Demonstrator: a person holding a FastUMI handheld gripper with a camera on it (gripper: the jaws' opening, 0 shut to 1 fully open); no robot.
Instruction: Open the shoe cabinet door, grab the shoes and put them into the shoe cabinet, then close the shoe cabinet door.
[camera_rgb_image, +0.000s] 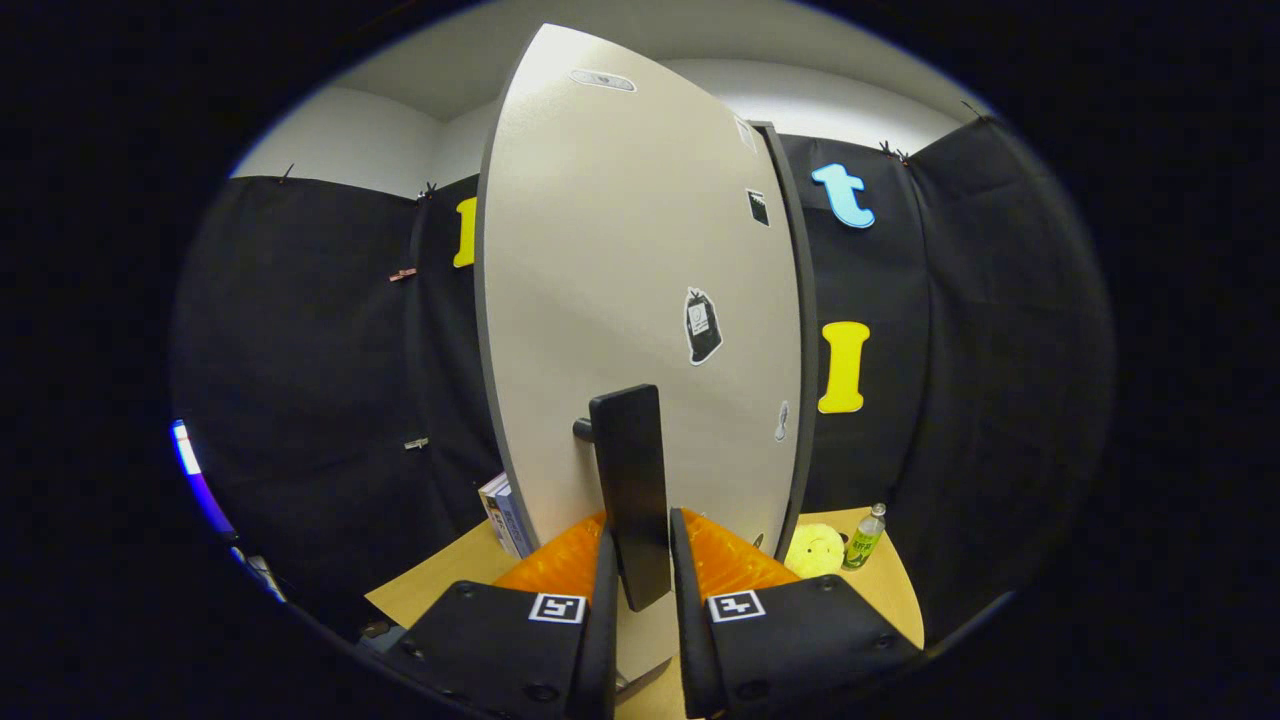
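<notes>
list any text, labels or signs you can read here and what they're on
None can be read.
Stickers on the cabinet door: too small and blurred.
Label on the green bottle: too small.
Books beside the cabinet: print too small.
Square markers on the tool: patterns, no words. Its fingers stand on either side of the dark door handle; contact is unclear.

Tongs (640, 560) level and pointed forward, both fingers (603, 600) drawn in narrow around the upright handle bar (630, 490) of the cabinet door — each side pressing its flank — grip closed on it, tips low on the bar.
</notes>
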